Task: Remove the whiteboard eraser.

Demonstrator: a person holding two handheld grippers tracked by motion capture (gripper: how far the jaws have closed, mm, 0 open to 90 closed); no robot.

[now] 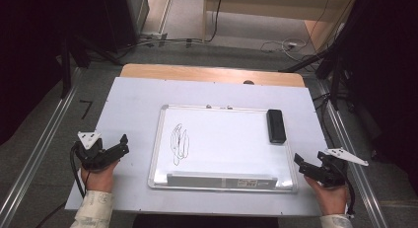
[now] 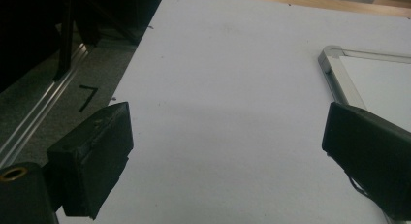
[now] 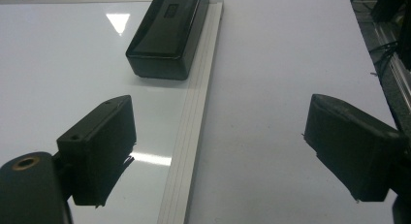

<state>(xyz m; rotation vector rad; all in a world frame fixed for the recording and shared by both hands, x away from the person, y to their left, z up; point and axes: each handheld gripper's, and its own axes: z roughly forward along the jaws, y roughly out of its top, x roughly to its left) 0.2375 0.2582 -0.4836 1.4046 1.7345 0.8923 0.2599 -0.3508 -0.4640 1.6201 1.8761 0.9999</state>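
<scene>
The whiteboard (image 1: 224, 139) lies flat in the middle of the surface (image 1: 133, 99), a bit toward the right edge, long side running left-right. On its left half there's a black scribble (image 1: 179, 144), loops and a few vertical strokes. A black eraser (image 1: 276, 125) sits on the board's right end, near the far right corner, lying lengthwise along the frame. In the right gripper view the eraser (image 3: 167, 32) rests on the white face w/ one side just beside the frame strip. Along the board's near edge runs a grey tray strip (image 1: 222, 180) w/ a small label.

Right gripper (image 1: 301, 164) hovers at the near right corner of the surface, just beside the board's near right corner, pointing in toward the board. Its jaws stand wide apart w/ nothing between them; in its own view one jaw is over the board face, the other over the bare surface, frame strip between.

Left gripper (image 1: 121, 144) is near the left edge of the surface, well apart from the board's left side, held by a hand (image 1: 101, 176) w/ a light sleeve. Jaws also wide, nothing in them; in its view a board corner (image 2: 334, 56) shows ahead to the right.

Beyond the far edge: grey floor, cables (image 1: 281, 44).
</scene>
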